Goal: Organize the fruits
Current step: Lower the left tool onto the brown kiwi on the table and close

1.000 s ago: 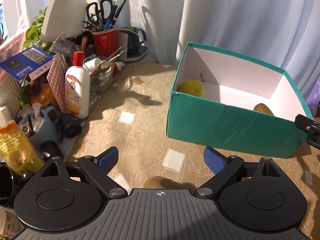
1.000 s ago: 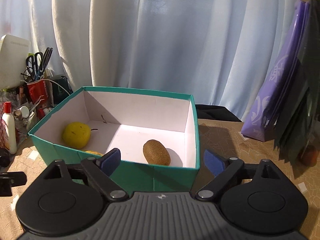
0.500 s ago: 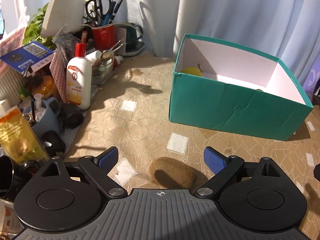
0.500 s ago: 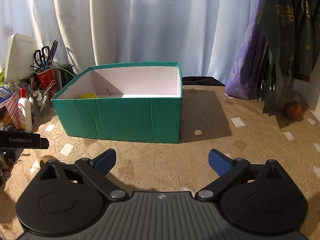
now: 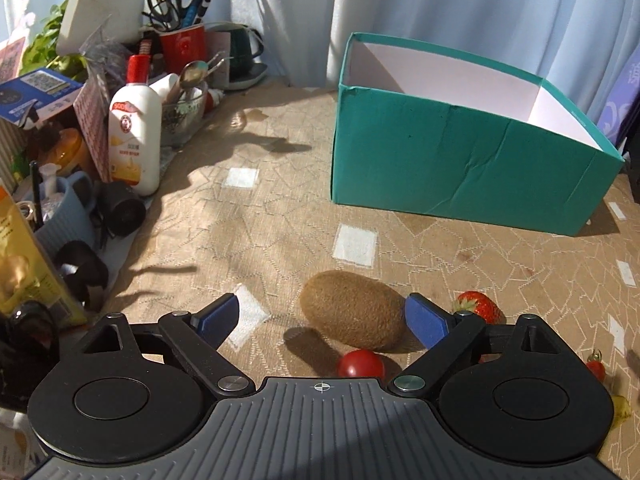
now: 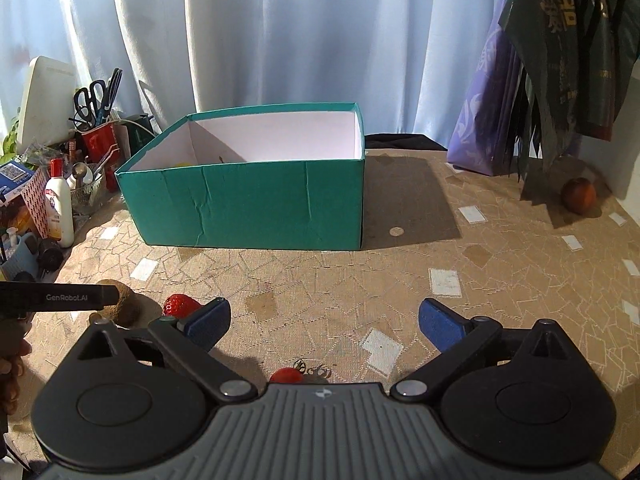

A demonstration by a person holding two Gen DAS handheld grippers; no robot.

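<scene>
A teal box with a white inside stands on the tan tablecloth; it also shows in the right wrist view. My left gripper is open, and a brown kiwi lies between its fingers, close to the right one. A red cherry tomato lies just in front of the kiwi, and a strawberry lies right of it. My right gripper is open and empty over the cloth. In its view the strawberry is by the left finger, and a small red fruit lies near the gripper body.
Clutter fills the left edge: a white lotion bottle, a red cup with scissors, a glass jar of spoons, a grey mug. A reddish fruit and a purple bag stand at the far right.
Both grippers have drawn back from the box toward the table's near side. The kiwi, tomato and strawberry have come into view. Both grippers stay open.
</scene>
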